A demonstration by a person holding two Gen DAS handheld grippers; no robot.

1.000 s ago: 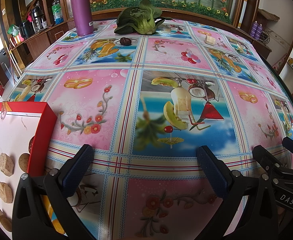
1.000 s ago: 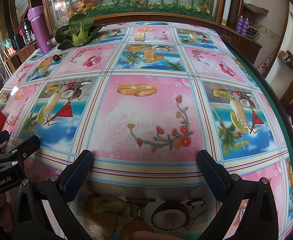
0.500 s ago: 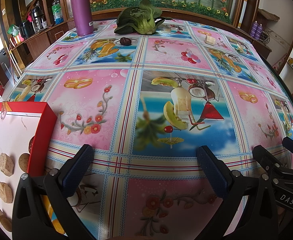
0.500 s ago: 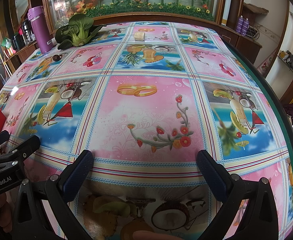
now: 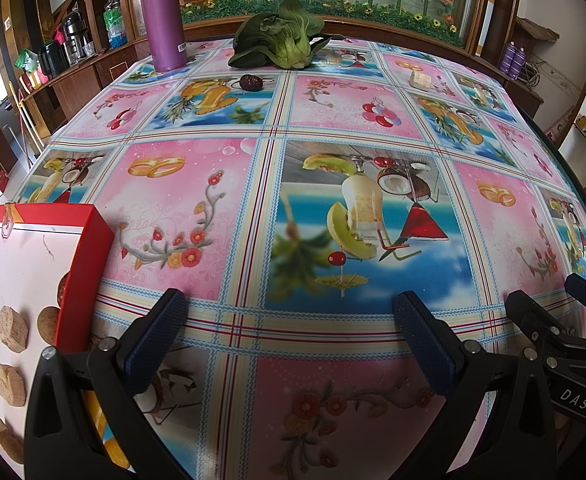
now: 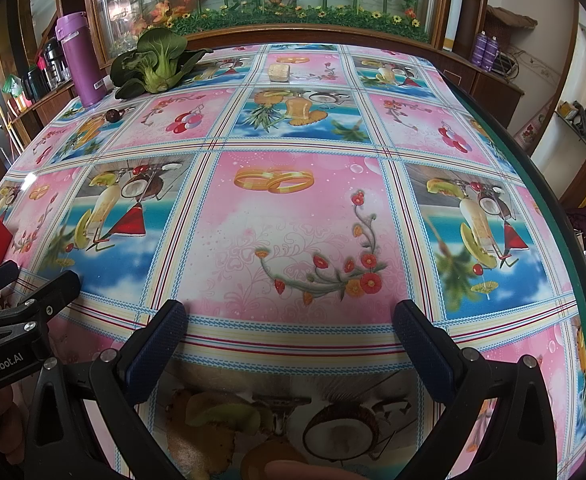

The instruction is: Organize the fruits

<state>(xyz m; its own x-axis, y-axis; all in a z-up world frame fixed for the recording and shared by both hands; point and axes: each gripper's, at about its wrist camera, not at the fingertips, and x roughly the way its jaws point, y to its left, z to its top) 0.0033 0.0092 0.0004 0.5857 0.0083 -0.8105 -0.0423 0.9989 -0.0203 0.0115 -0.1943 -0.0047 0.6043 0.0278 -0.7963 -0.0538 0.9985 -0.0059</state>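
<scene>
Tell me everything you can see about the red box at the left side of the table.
The red box lies open on the tablecloth at the table's near left edge, only partly in view. Its walls are glossy red, probably card; its floor is white. Several pale brown cut pieces lie inside it, apart from each other. Neither gripper touches it.

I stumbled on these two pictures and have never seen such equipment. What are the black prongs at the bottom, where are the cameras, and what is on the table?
A person holds one hand tool per hand; each carries a camera looking along its prongs. One picture shows the left tongs, the other the right tongs. Both are open and hold nothing. On the patterned tablecloth lie a bok choy, a purple flask, a small dark fruit and a pale block. A red box with round slices sits at the left.
</scene>
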